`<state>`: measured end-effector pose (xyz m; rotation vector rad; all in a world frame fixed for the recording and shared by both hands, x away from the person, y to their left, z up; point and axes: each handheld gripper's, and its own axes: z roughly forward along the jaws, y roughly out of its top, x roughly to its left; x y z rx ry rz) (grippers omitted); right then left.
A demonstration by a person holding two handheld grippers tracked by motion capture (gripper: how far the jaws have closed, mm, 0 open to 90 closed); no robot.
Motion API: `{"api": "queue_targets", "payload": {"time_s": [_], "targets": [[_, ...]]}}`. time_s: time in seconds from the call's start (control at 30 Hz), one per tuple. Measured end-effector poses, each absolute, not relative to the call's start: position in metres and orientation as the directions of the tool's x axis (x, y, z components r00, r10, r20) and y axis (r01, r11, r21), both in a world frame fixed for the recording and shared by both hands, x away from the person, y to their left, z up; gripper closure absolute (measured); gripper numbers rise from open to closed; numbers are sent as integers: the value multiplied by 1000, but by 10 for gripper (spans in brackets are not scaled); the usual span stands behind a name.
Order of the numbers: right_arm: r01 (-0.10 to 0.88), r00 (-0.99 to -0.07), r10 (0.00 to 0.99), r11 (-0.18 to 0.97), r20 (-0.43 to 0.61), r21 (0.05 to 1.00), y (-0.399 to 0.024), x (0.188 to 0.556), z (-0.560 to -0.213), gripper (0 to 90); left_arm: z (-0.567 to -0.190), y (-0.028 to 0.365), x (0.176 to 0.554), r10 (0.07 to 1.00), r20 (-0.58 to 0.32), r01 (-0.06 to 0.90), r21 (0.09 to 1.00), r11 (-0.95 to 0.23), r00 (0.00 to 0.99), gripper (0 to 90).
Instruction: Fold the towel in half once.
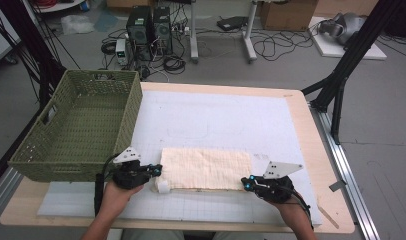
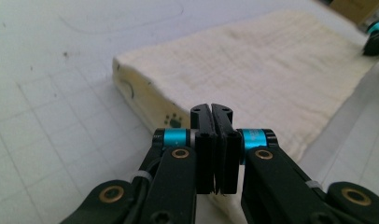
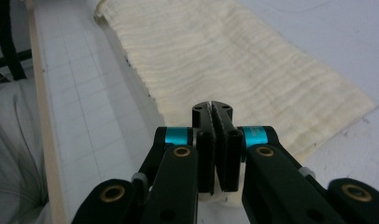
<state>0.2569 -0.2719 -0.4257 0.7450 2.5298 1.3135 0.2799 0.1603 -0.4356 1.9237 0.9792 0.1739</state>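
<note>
Both forearms reach in low from the near edge. The left gripper (image 1: 152, 170), jaws clamped on the folded cream cloth (image 1: 206, 168), holds its left corner; the right gripper (image 1: 247, 183) pinches the right corner. Both pinched edges are hidden behind the jaws.

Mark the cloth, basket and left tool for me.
cloth (image 1: 206, 168), high view, middle of its top face
basket (image 1: 128, 112), high view, right wall
left tool (image 2: 211, 110), left gripper view, tips of its closed jaws at the cloth's near edge
</note>
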Motion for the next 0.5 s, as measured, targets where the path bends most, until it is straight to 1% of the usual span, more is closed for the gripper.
{"api": "queue_targets", "payload": {"time_s": [0.07, 0.1, 0.13, 0.2, 0.27, 0.3, 0.4, 0.47, 0.5], "targets": [[364, -849, 524, 498, 61, 787, -271, 258, -431, 876, -439, 157, 281, 716, -230, 571, 773, -276, 659, 872], [370, -848, 526, 506, 62, 779, -270, 258, -433, 848, -439, 155, 281, 731, -205, 571, 767, -294, 651, 860], [377, -845, 531, 508, 63, 775, -269, 259, -434, 790, -439, 155, 282, 744, -191, 572, 765, -296, 640, 809], [389, -829, 555, 482, 70, 785, -270, 261, -433, 717, -437, 154, 284, 768, -173, 562, 779, -277, 617, 661], [391, -807, 586, 435, 75, 811, -275, 265, -428, 669, -434, 154, 288, 776, -172, 546, 800, -249, 607, 597], [389, -792, 606, 410, 73, 825, -278, 268, -426, 659, -432, 153, 291, 776, -177, 536, 811, -233, 605, 572], [402, -741, 669, 380, 52, 833, -282, 278, -424, 668, -429, 148, 303, 769, -186, 516, 830, -209, 611, 592], [414, -717, 697, 391, 30, 822, -281, 288, -425, 695, -429, 142, 314, 769, -195, 512, 837, -193, 609, 630], [420, -707, 707, 401, 17, 814, -280, 293, -427, 709, -430, 139, 319, 771, -184, 510, 835, -205, 610, 662]]}}
